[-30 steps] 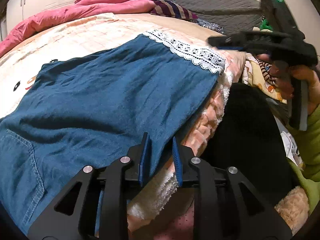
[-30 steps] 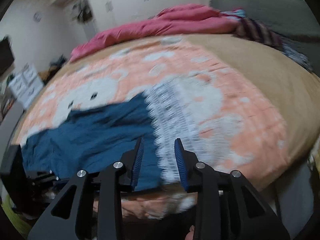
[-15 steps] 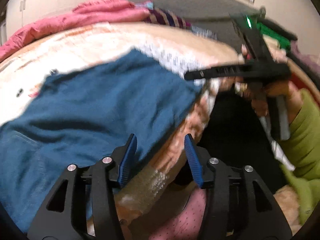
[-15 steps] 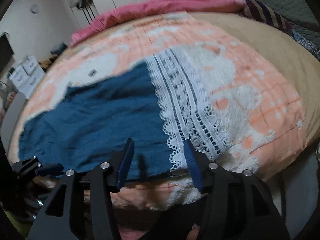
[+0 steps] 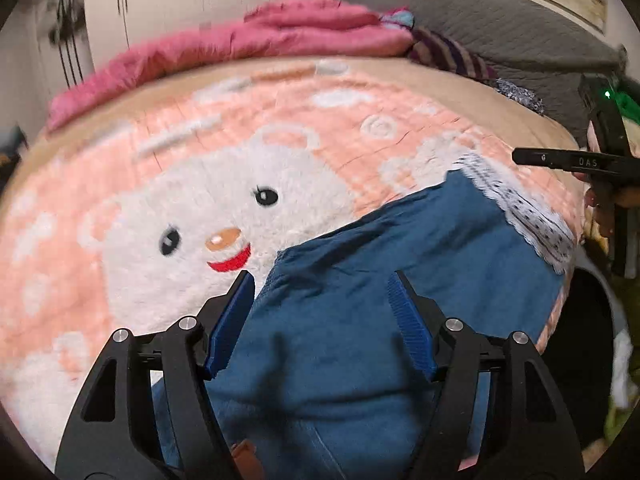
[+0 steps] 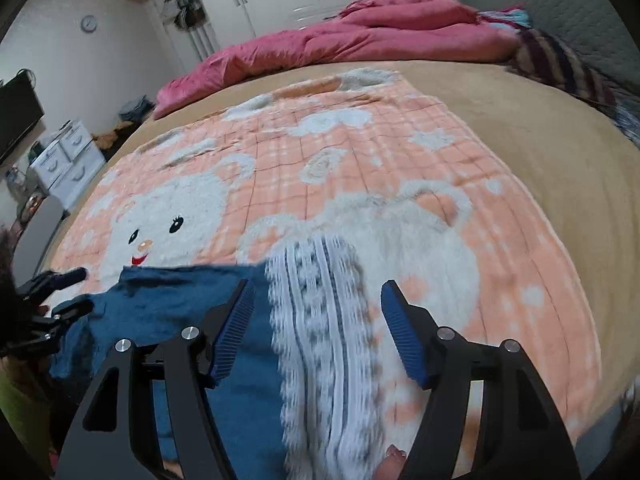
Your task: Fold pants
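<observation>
Pants (image 5: pixel 400 280) of blue denim with a white lace hem (image 6: pixel 328 340) lie flat at the near edge of a peach bear-print blanket (image 5: pixel 200 184), which covers the bed. In the left wrist view the denim fills the frame from 6 o'clock out to 3 o'clock, the lace band lying at 3 o'clock. The left gripper (image 5: pixel 322 322) hovers low over the pants, pointing across the bed toward the bear's face; its blue-padded fingers (image 5: pixel 232 320) are spread wide with nothing between them. At 3 o'clock in this view the right gripper (image 5: pixel 576 160) juts in from the side, level above the lace end, with a hand partly seen on its handle.

In the right wrist view the right gripper (image 6: pixel 316 328) is angled down over the lace hem, fingers (image 6: pixel 404 336) likewise spread wide and holding nothing; the lace runs from 6 o'clock up to frame centre, the denim toward 8 o'clock. The left gripper (image 6: pixel 52 292) shows at 9 o'clock at the denim's far end. A pink quilt (image 6: pixel 340 40) lies bunched at 12 o'clock.
</observation>
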A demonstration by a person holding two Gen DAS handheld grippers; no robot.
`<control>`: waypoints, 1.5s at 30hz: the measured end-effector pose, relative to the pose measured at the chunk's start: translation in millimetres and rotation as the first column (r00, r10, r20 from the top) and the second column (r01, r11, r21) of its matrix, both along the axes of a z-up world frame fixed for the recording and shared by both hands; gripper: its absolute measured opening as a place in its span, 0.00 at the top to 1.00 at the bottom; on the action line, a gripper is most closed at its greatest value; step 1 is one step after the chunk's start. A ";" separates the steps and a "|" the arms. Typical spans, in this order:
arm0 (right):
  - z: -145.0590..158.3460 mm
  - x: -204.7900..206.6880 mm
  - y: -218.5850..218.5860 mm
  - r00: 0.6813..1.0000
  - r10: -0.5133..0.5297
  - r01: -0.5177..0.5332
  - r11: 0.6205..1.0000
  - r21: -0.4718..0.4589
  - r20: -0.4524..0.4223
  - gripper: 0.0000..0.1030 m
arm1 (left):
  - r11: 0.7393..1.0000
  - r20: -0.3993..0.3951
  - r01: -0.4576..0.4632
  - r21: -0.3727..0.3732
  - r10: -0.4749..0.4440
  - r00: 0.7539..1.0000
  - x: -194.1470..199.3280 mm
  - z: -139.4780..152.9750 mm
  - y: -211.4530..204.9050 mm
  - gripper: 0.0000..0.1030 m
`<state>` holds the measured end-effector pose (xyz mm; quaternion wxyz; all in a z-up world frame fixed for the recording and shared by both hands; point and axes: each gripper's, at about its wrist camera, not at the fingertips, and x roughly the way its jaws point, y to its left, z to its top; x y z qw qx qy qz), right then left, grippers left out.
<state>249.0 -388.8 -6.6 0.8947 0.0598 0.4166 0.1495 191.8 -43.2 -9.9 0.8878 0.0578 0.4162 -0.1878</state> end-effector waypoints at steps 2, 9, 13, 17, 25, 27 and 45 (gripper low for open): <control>-7.2 20.2 1.4 0.999 0.006 -0.007 1.000 -0.027 -0.032 0.37 | 1.000 -0.030 -0.002 0.015 0.003 1.000 13.4 -7.1 1.1 0.41; -35.3 69.0 -5.6 0.989 0.022 -0.019 1.000 0.023 -0.148 0.37 | 0.997 -0.113 0.031 0.076 -0.022 0.993 51.0 -31.6 -9.6 0.41; -47.0 73.3 -7.5 0.979 0.056 -0.038 0.995 0.094 -0.195 0.49 | 1.000 -0.181 0.017 -0.005 -0.017 0.983 62.0 -45.0 -7.3 0.53; -53.6 69.5 -1.1 0.974 0.103 -0.081 0.990 0.116 -0.200 0.78 | 0.998 -0.200 0.019 -0.060 -0.031 0.979 61.0 -50.5 -6.4 0.90; -35.0 52.7 -0.5 0.993 0.096 -0.090 0.991 0.097 -0.063 0.84 | 0.995 -0.096 -0.017 -0.101 0.007 0.995 57.3 -29.2 -2.4 0.98; -33.1 58.5 1.0 0.995 0.083 -0.079 0.994 0.076 -0.053 0.84 | 0.995 -0.095 -0.030 -0.094 0.021 0.995 63.4 -31.1 -4.4 0.98; -35.1 39.2 4.3 1.000 0.013 -0.013 0.993 -0.117 0.000 0.51 | 0.989 -0.071 -0.123 -0.089 0.116 0.991 45.5 -28.7 7.5 0.47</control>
